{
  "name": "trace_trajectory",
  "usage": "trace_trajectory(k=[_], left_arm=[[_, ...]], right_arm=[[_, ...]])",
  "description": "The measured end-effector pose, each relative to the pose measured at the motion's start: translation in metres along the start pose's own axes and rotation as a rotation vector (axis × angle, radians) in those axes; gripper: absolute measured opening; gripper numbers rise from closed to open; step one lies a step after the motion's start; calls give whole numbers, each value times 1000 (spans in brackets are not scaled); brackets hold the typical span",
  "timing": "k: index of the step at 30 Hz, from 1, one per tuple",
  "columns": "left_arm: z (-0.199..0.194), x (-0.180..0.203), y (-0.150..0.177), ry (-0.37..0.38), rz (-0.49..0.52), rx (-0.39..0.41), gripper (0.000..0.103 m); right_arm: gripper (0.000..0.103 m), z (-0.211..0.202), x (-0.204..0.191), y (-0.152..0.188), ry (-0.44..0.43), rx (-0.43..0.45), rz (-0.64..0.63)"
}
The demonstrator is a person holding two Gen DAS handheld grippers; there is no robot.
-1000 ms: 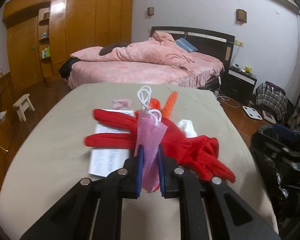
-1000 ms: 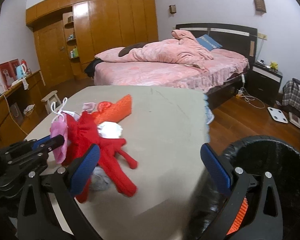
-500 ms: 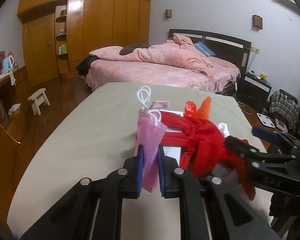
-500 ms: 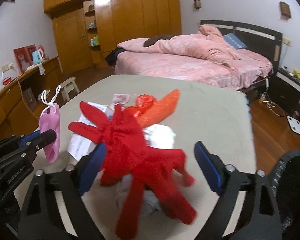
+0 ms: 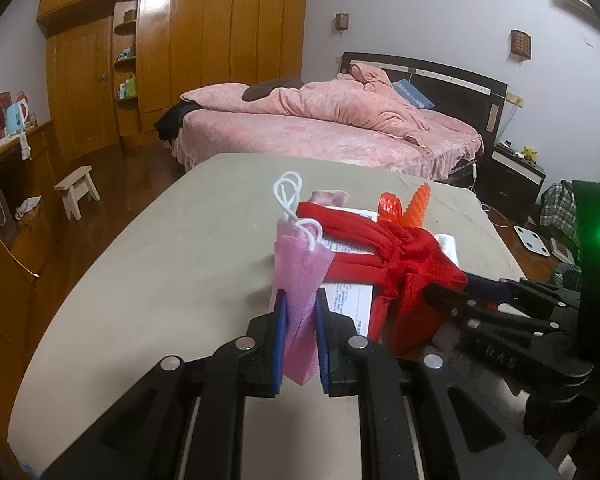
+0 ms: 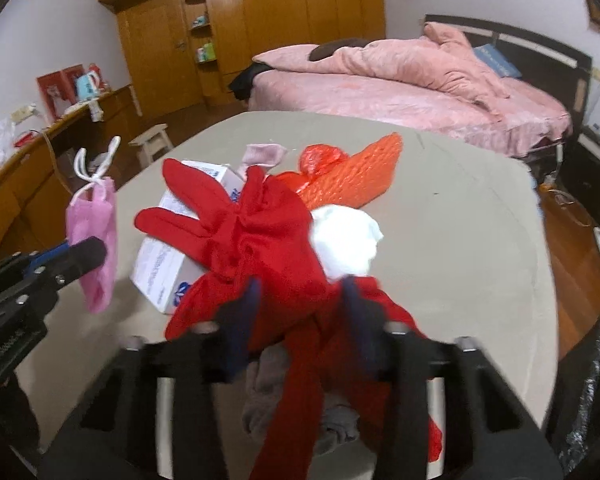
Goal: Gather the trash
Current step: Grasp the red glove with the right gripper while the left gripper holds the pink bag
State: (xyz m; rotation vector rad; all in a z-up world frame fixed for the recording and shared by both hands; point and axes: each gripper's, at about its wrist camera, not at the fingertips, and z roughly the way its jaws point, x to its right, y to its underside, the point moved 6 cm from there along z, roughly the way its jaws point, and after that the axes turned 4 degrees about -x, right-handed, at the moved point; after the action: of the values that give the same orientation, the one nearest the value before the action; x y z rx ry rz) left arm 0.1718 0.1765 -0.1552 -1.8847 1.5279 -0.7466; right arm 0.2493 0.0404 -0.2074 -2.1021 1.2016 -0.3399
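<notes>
With fingers clamped on the pink mask (image 5: 300, 280): left gripper (image 5: 300, 344), raised off the desk (image 5: 160, 260) for carrying. Just closing onto the red gloves (image 6: 260, 240): right gripper (image 6: 300, 312), cloth bunched between, for lifting. Beyond: white wad (image 6: 346, 240), orange wrapper (image 6: 356, 176), box (image 6: 160, 268). Bin bag (image 6: 592, 380) at right.

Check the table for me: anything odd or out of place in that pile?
The red gloves stand out: wearable clothing sprawled over a white box among wrappers, and the right gripper, jaws just closing, now pinches them. The left gripper holds a pink mask.
</notes>
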Motion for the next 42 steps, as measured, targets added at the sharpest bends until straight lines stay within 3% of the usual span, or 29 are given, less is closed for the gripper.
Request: trace_trajectory(k=[1, 2, 16, 19, 23, 29, 33, 37, 39, 42], left_arm=[[0, 0, 0, 0, -1, 0, 13], [0, 0, 0, 1, -2, 2, 13], [-13, 12, 1, 25, 21, 20, 14], [-12, 12, 4, 30, 24, 8, 14], [-10, 10, 8, 25, 31, -3, 14], [-9, 3, 11, 9, 29, -4, 14], [-9, -4, 11, -3, 22, 2, 14], [-10, -10, 11, -10, 14, 3, 13], [-11, -10, 9, -11, 12, 5, 13], [-11, -10, 9, -10, 10, 5, 13]], right_arm=[[15, -1, 0, 0, -9, 2, -1], [13, -4, 0, -1, -27, 6, -4], [13, -61, 0, -7, -74, 98, 11], [20, -60, 1, -3, -57, 74, 4], [47, -61, 5, 8, -17, 59, 19], [48, -67, -1, -1, -23, 105, 3], [48, -57, -13, -7, -46, 92, -34], [48, -32, -18, -7, -12, 47, -58], [46, -19, -17, -5, -12, 15, -57], [17, -11, -19, -2, -25, -12, -77]])
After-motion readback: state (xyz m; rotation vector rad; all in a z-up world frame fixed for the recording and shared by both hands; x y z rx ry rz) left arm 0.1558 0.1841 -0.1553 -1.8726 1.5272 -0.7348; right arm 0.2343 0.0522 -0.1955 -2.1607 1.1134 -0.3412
